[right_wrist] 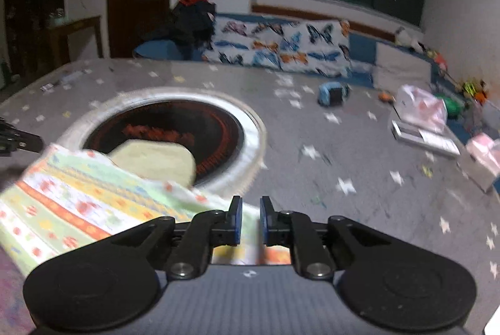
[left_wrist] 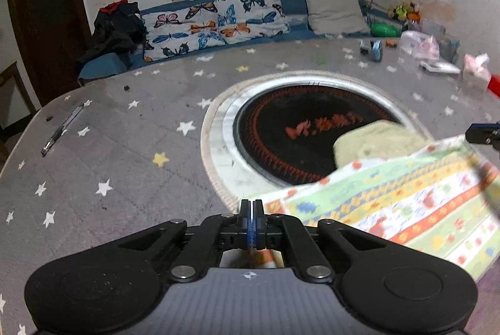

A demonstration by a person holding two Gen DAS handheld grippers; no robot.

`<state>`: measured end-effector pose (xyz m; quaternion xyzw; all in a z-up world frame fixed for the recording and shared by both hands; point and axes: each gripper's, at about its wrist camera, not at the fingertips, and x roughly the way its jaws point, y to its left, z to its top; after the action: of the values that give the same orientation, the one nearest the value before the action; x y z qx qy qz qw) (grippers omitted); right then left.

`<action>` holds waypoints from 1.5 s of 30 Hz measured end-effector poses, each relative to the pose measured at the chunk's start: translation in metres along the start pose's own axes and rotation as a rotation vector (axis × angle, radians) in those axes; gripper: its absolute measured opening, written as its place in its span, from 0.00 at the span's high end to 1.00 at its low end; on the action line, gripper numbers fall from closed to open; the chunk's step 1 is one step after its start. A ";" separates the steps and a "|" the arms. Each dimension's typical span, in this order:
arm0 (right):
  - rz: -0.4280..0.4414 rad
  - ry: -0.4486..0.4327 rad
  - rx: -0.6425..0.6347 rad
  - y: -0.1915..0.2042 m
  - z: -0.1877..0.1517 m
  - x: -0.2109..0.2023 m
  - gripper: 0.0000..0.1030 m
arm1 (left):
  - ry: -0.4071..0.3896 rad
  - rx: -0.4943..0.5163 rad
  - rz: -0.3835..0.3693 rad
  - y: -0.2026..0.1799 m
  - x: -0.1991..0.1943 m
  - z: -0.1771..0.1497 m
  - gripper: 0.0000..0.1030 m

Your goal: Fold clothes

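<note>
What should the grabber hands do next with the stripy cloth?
Probably shut the right gripper on the stripy cloth's edge. Its fingers stand apart with that edge lying at them, while the left gripper looks pinched shut at the cloth's other near edge. With both sides held, the cloth could be lifted and folded toward the pale green part by the round black plate.

We find no readable text, orange marks on the black round cooktop (left_wrist: 312, 128) too blurred for us to read
</note>
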<state>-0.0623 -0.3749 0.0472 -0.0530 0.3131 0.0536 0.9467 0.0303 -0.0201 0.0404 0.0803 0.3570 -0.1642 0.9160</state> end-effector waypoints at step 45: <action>0.284 0.023 -0.124 0.082 -0.008 -0.009 0.78 | -0.024 0.001 -0.178 -0.055 -0.028 -0.023 0.94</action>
<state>-0.0855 -0.2952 0.0404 -0.0670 0.3246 0.2053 0.9209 -0.0234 -0.0590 0.0414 0.0468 0.3518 -0.2460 0.9020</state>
